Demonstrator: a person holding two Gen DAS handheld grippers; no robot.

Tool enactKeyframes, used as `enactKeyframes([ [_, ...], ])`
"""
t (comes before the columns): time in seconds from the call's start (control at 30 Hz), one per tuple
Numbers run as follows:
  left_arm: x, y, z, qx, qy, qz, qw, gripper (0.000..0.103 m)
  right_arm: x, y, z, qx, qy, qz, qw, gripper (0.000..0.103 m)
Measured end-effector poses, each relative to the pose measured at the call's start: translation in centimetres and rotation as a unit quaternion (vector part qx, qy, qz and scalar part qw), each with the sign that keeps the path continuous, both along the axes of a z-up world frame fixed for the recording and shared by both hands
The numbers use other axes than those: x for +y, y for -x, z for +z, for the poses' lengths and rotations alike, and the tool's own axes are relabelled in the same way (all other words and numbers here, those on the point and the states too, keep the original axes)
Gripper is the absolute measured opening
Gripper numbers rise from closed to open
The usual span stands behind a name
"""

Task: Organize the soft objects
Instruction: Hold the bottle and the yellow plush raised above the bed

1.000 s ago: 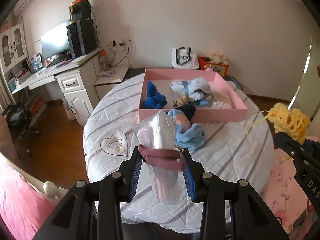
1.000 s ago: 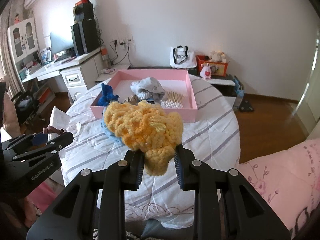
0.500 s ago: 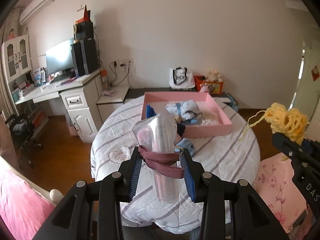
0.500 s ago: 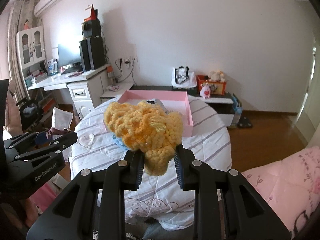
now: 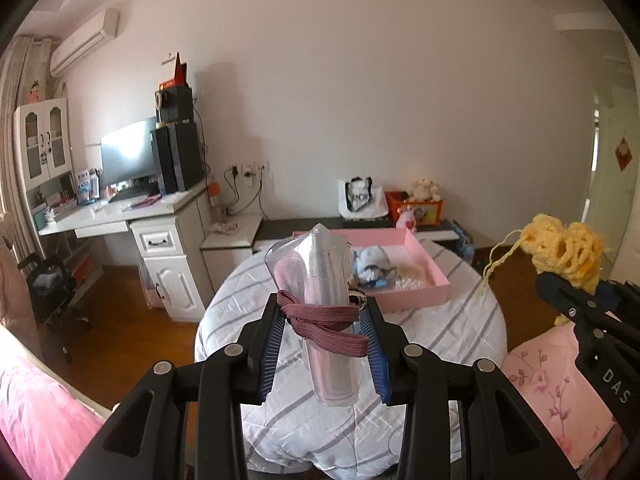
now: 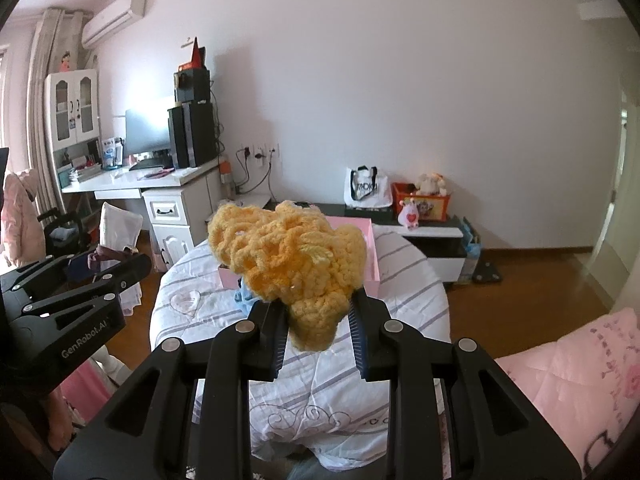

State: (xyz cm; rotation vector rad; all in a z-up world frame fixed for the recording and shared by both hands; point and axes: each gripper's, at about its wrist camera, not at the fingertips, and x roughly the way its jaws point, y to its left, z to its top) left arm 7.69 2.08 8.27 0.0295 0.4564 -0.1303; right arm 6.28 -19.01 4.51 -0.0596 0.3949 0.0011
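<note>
While clamped between blue pads low in the left-wrist view, left gripper [image 5: 323, 344] grasping a clear pouch [image 5: 326, 304], upright and slightly tilted, wrapped round the middle by a maroon band [image 5: 326, 322] lying across both pads. Low centre of the right-wrist view: right gripper [image 6: 318, 326] clenched on a yellow knit [image 6: 294, 266], bulging up and out over the fingertips. Same knit visible at the right edge of the left-wrist view, a loose strand of yarn [image 5: 498, 256] trailing down to the left. Left gripper also seen at the left edge of the right-wrist view, maroon band at its tip.

Just beyond both grippers, lower centre: round table [image 5: 452, 328] under a white striped cloth. On its far side, a pink tray [image 5: 426, 270] holding a pale blue bundle [image 5: 372, 262] and white bits; partly hidden behind the knit in the right-wrist view. Pale blue cloth [image 6: 244, 300] peeking out under the knit on the table, in front of the tray.

Lower right of both views: pink bedding [image 6: 568, 380]. Left of the table: white desk [image 5: 120, 212] with monitor [image 5: 128, 156] and black tower. Against the far wall, centre right: low dark bench [image 6: 432, 228] with a white bag [image 6: 366, 188] and an orange box [image 6: 420, 202] with plush toys. Upper left: air conditioner [image 6: 114, 20].
</note>
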Motion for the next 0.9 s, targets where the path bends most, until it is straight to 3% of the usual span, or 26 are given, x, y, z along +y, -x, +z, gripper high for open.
enactKeyframes([
  [0.43, 0.1, 2.8, -0.7, -0.028, 0.002, 0.009, 0.9996, 0.035, -0.2, 2.2, 0.5, -0.025, 0.001, 0.002, 1.000, 0.025],
  [0.9, -0.1, 1.4, -0.6, -0.017, 0.003, 0.016, 0.9997, 0.035, -0.4, 2.0, 0.4, -0.020, -0.002, -0.001, 1.000, 0.024],
])
